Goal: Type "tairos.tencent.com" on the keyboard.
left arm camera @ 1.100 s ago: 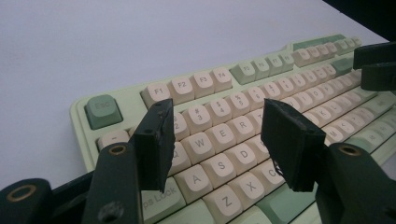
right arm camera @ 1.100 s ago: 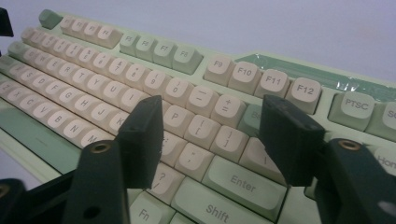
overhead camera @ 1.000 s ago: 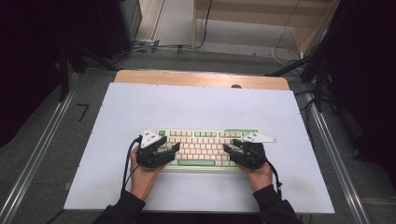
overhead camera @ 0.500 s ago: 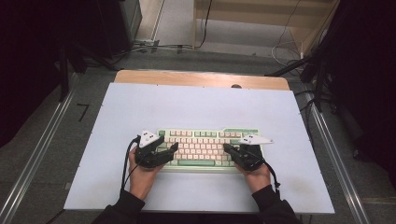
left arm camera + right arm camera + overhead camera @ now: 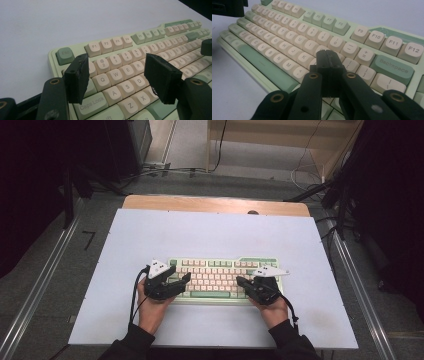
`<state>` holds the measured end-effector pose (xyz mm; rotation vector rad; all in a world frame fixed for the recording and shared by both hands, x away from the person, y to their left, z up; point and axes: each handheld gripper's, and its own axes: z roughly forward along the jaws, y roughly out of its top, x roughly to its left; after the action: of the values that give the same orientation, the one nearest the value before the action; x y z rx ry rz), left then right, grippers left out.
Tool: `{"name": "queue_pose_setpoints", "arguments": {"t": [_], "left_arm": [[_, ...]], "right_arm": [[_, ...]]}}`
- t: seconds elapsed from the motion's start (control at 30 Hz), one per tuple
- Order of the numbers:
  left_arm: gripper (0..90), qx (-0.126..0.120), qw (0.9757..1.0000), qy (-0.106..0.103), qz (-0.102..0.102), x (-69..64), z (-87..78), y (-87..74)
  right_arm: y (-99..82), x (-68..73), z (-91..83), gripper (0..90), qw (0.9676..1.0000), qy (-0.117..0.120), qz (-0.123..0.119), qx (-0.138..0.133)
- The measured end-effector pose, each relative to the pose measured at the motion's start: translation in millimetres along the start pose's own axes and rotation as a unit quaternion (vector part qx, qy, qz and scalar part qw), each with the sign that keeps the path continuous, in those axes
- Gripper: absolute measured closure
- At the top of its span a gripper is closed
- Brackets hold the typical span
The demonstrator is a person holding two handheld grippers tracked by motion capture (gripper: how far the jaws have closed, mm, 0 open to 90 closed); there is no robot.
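Observation:
A pale green keyboard (image 5: 225,270) with cream keys lies on the white table near its front edge. My left gripper (image 5: 184,279) hovers over the keyboard's left end, jaws open, nothing between them. In the left gripper view its fingers (image 5: 77,77) stand apart above the Q, W, A and S keys of the keyboard (image 5: 125,67). My right gripper (image 5: 241,282) sits over the keyboard's right half, pointing left. Its jaws are pressed together with nothing held, and the right gripper (image 5: 327,58) tip sits just above the keys near L and P on the keyboard (image 5: 294,35).
The white table top (image 5: 215,232) stretches beyond the keyboard, with a wooden strip (image 5: 215,204) along its far edge. Metal rails (image 5: 40,285) run along both sides. Cables (image 5: 165,170) lie on the floor behind the table.
Both hands have drifted slightly toward each other over the keyboard. The left jaws stay open and the right jaws stay closed.

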<state>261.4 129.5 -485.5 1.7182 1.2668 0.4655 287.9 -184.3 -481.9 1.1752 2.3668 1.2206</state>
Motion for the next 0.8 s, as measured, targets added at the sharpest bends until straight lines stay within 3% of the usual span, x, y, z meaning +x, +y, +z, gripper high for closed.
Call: {"name": "queue_pose_setpoints", "arguments": {"t": [0.8], "left_arm": [[37.3,0.003,1.0000,-0.003,0.000,0.1,0.4,-0.7]], "right_arm": [[-5.8,10.3,5.0,87.5,0.9996,0.010,-0.017,0.020]]}}
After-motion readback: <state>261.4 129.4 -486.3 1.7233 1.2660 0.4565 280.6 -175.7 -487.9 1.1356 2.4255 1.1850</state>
